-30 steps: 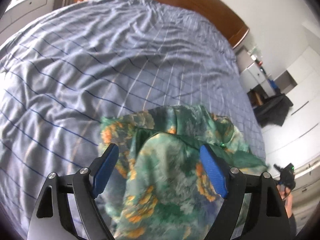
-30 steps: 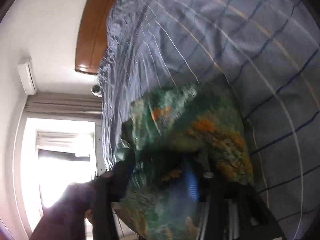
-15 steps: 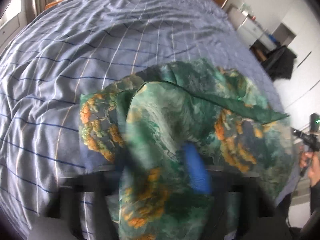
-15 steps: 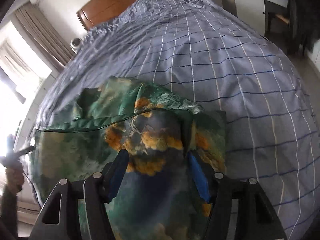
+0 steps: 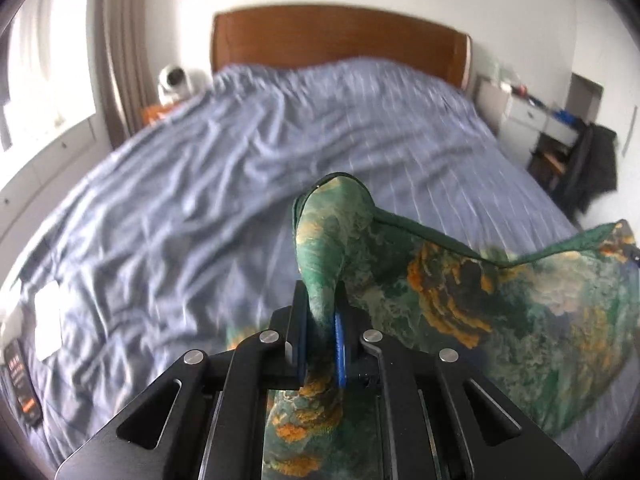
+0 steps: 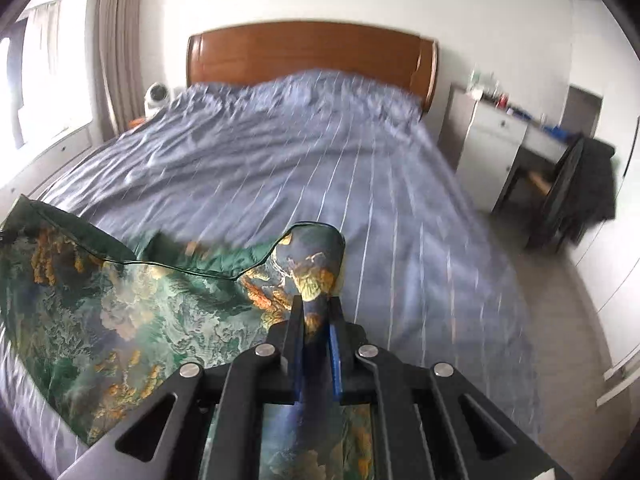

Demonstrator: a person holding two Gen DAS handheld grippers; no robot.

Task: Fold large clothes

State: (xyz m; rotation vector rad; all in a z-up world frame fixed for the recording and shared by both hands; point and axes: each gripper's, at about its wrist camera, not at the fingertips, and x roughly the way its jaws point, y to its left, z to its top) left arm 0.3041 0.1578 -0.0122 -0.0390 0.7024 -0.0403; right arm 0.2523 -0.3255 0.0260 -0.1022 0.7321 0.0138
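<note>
A large green garment (image 5: 500, 304) with orange and blue print hangs stretched between my two grippers above the foot of the bed. My left gripper (image 5: 320, 320) is shut on one bunched corner of it. My right gripper (image 6: 316, 324) is shut on the other corner, and the garment (image 6: 132, 320) spreads to the left in the right wrist view. Its dark green hem sags between the two held corners. The lower part of the garment is hidden under the gripper bodies.
The bed (image 5: 240, 168) has a wrinkled blue striped cover and a wooden headboard (image 6: 312, 52). A white nightstand (image 6: 488, 148) and a chair with dark clothes (image 6: 580, 188) stand on the right. A white round device (image 5: 172, 80) sits left of the headboard. White and dark flat items (image 5: 44, 320) lie at the bed's left edge.
Both grippers closed on the garment's corners and lifted it off the bed. The garment went from a heap to a sheet stretched between them. The views now tilt up toward the headboard.
</note>
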